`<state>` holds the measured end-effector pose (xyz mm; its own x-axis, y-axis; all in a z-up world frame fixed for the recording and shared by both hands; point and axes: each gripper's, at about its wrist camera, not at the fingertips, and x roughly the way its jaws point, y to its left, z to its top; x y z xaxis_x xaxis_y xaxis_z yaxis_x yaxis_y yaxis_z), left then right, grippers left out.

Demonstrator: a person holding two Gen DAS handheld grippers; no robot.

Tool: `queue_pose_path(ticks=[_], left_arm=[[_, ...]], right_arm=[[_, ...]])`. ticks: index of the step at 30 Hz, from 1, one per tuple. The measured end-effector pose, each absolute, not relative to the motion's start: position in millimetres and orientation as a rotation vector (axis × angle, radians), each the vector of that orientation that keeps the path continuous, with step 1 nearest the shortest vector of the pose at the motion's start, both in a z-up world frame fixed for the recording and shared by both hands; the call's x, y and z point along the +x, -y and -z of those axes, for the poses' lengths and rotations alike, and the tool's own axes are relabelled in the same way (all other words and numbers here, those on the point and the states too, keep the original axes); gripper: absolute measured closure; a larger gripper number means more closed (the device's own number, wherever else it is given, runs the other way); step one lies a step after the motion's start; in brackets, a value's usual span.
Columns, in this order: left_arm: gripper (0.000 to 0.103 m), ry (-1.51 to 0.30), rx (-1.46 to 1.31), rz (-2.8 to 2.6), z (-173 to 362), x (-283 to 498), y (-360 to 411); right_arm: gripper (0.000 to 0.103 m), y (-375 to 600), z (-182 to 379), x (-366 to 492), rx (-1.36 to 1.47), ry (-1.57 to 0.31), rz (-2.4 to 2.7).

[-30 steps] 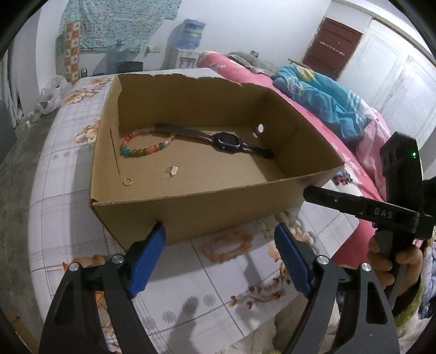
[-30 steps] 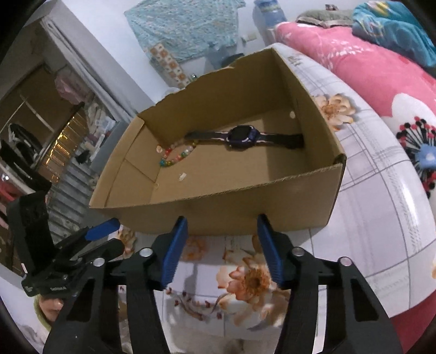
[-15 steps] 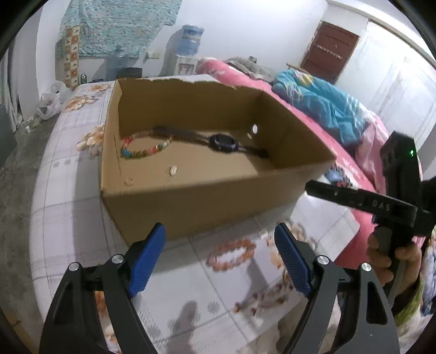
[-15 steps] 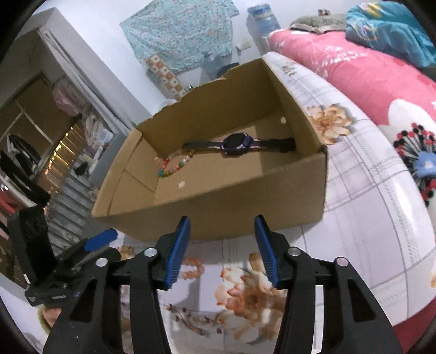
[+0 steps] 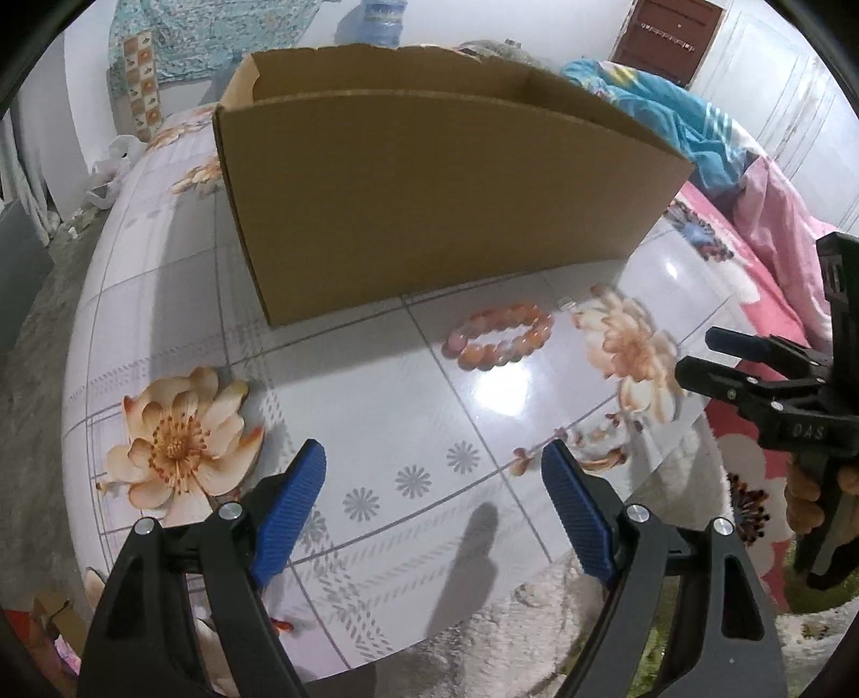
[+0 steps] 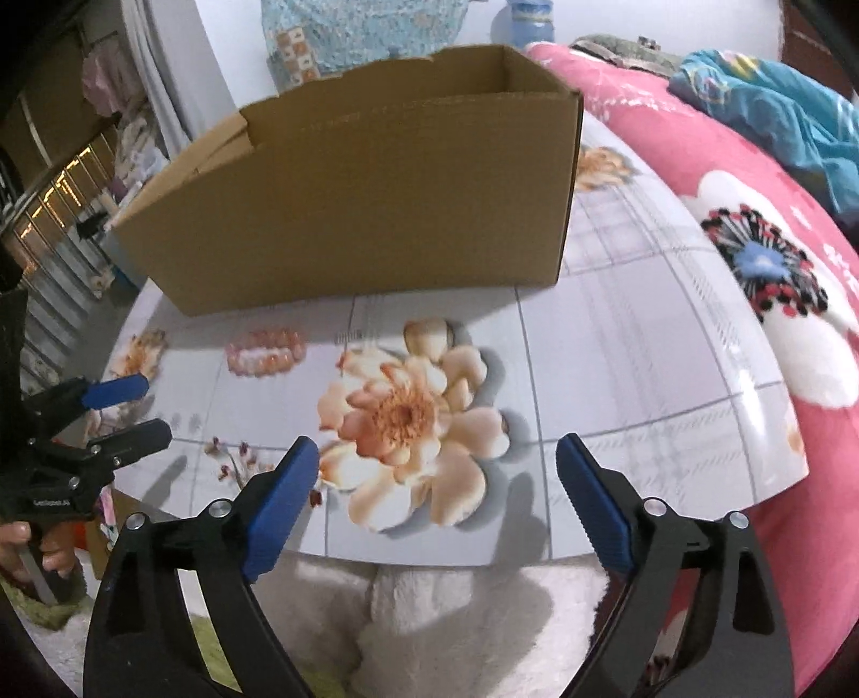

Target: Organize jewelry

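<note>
Left wrist view: the left hand-held gripper [image 5: 434,507] points down at a glossy white counter [image 5: 376,429] printed with grey grid lines and peach flowers. Its two blue-padded fingers [image 5: 292,504] stand wide apart with nothing between them. Ahead of them, a pink and orange bead bracelet [image 5: 498,335] lies flat on the counter, just in front of the near wall of a brown cardboard box [image 5: 429,198]. The box stands upright with its top open; from this low angle its inside cannot be seen. At the right edge, the right hand-held gripper [image 5: 714,357] reaches in from the side, held by a hand [image 5: 805,502] at its grip. Behind the box are a pink floral bed [image 5: 773,241] with a blue blanket [image 5: 671,118] and a water bottle [image 5: 381,24] by the wall.

Right wrist view: the right hand-held gripper [image 6: 437,502] also tilts down over the counter [image 6: 617,376]. Its jaws have just been opening and now stand wide, with nothing between them, above a large printed flower near the counter's front edge. The bead bracelet [image 6: 266,351] lies to the upper left, close to the front wall of the cardboard box [image 6: 365,198], touching neither gripper. At the left edge, the left hand-held gripper [image 6: 145,408] comes in from the side with its fingers spread, near the bracelet but apart from it. The pink bed [image 6: 751,188] runs along the right.
</note>
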<state>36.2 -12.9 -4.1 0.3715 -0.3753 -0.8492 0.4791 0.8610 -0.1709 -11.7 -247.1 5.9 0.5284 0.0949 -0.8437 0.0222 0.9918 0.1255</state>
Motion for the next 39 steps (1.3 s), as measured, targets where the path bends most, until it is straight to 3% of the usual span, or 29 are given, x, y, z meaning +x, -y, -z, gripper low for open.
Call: queue_pose_path(ticks=[12,24,39], left_arm=[[0.015,-1.057,0.151,0.506,16.9,34.7,16.5],[0.006,-1.036,0.276,0.469,23.9,25.0,36.4],[0.005,-1.042,0.285,0.463,25.2,26.7,41.2]], right_arm=[[0.009,216.4,10.4,-12.3,0.005,-1.073,0.003],[0.008,211.0,9.4,-3.1,-0.003,-1.069,0.019],[0.008,224.9,10.1,6.8,0.015,-1.080,0.037]])
